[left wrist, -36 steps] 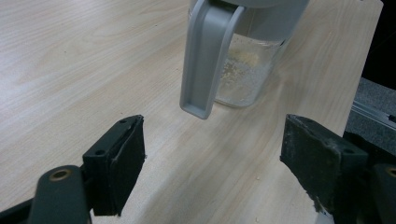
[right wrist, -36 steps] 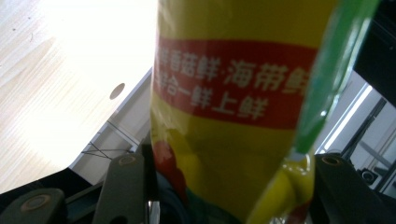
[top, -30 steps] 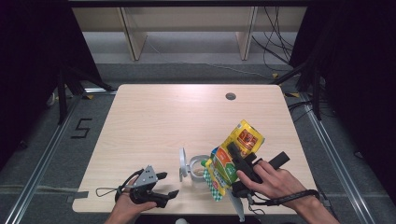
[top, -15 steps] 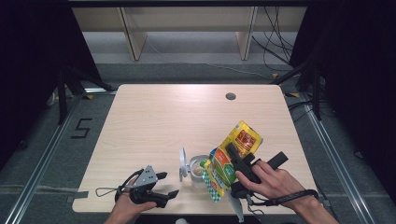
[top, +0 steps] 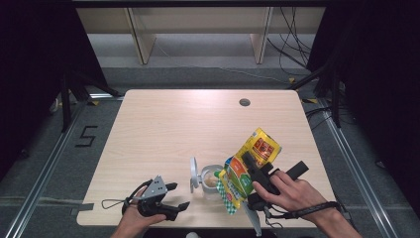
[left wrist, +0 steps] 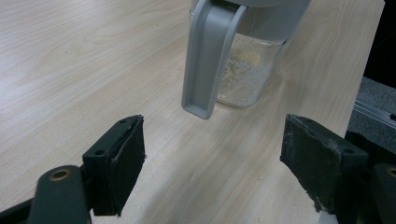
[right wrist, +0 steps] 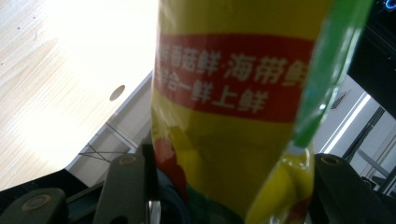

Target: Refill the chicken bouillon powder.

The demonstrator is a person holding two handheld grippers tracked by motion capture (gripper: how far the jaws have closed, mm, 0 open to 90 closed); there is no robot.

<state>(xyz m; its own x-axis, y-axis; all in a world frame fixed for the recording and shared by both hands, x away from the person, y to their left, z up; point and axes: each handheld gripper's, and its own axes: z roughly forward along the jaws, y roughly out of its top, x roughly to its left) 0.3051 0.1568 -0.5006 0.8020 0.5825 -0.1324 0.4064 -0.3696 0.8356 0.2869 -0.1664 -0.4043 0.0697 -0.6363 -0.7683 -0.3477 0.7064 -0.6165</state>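
**Bag tipped over jar, left fingers idle**

Right fingers [top: 246, 166] about half closed, clamped on a yellow bag [top: 250, 166] with red and green print. In the right gripper view, bag [right wrist: 233, 116] wedged between the two black fingers [right wrist: 126, 186], red band with white lettering across the middle, green strip down one edge. Held tilted in the high view, upper end up and away toward the far right, lower end down just over the jar [top: 212, 180]. Right hand [top: 289, 191] wrapped round the gripper body, strap at the wrist, cable trailing below.

Left fingers [top: 177, 196] spread wide, nothing between them, pointing across toward the jar but apart from it. In the left gripper view, both pads [left wrist: 121, 163] hanging just above the bare surface [left wrist: 70, 60], jar [left wrist: 247, 70] ahead between their lines. Left hand [top: 136, 215] low at the near edge, grey plate on top of the gripper.

Jar clear, standing upright on the surface [top: 188, 124] near the front edge, right of the left fingers. Pale crumbly powder low inside. Grey lid [top: 193, 173] flipped open, standing up on the jar's left side; grey flap [left wrist: 208, 56] hanging down the jar's front in the left gripper view.

Round hole [top: 244, 102] in the surface toward the far right, well apart from everything
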